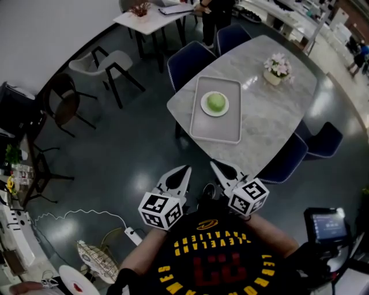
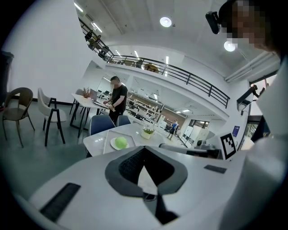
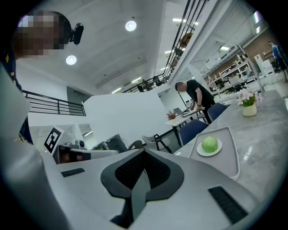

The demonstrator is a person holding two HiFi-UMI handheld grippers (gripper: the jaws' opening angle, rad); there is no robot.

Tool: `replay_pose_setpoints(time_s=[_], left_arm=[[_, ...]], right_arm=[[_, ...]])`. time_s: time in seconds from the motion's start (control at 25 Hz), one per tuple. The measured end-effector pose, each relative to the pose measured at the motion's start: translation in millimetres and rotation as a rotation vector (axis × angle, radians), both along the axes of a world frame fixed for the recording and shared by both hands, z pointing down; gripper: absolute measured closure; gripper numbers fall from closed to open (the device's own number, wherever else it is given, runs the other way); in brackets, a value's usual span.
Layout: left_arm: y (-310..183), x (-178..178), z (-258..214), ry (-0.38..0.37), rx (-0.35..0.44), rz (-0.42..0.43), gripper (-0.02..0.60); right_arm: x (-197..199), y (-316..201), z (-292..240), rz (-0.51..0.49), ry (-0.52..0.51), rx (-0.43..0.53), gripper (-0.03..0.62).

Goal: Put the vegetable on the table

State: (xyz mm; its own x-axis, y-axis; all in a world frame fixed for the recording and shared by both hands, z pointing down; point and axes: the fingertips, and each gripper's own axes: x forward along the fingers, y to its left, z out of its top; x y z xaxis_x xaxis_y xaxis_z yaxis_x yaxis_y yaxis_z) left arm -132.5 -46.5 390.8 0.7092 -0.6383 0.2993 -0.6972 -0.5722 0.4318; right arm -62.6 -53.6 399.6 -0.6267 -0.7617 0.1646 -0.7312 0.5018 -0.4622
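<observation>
A round green vegetable (image 1: 216, 102) lies on a small white plate (image 1: 206, 109), which sits on a grey tray (image 1: 222, 129) on the marble table (image 1: 271, 121). The vegetable (image 2: 120, 142) also shows in the left gripper view, and on the tray (image 3: 230, 157) as the vegetable (image 3: 209, 144) in the right gripper view. My left gripper (image 1: 187, 169) and right gripper (image 1: 213, 164) are both shut and empty, held close to the body, well short of the table's near edge.
A flower pot (image 1: 277, 70) stands at the table's far side. Blue chairs (image 1: 190, 60) ring the table, one (image 1: 288, 161) near my right gripper. A person (image 1: 214, 14) stands at a far white table. A power strip (image 1: 132, 235) and cable lie on the floor.
</observation>
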Motion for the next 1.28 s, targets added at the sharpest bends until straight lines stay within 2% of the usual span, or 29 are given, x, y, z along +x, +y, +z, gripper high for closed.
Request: replay_pose_setpoints(time_s=[0.28, 0.56, 0.76, 0.88, 1.08, 1.28], left_arm=[[-41.5, 37.9, 3.5, -0.010, 0.005, 0.000, 0.580], [-82.0, 44.2, 0.6, -0.018, -0.014, 0.004, 0.580], [-121.0, 57.3, -6.5, 0.040, 0.026, 0.029, 0.580], [-146.8, 66.3, -1.8, 0.051, 0.018, 0.078, 0.580], [-198.7, 79.9, 16.4, 0.028, -0.020, 0.192, 0.580], [-246.9, 91.5, 31.6, 0.026, -0.105, 0.306, 0.580]], right_arm=[[39.0, -43.3, 6.0, 0.015, -0.023, 0.000, 0.589], [56.8, -77.2, 5.8, 0.063, -0.044, -0.022, 0.589], [73.4, -104.5, 17.0, 0.105, -0.037, -0.048, 0.589], [86.0, -124.3, 23.7, 0.162, -0.031, -0.070, 0.589], [111.6, -160.0, 30.3, 0.273, 0.017, -0.083, 0.589], [134.9, -189.4, 43.4, 0.405, -0.043, -0.163, 0.588]])
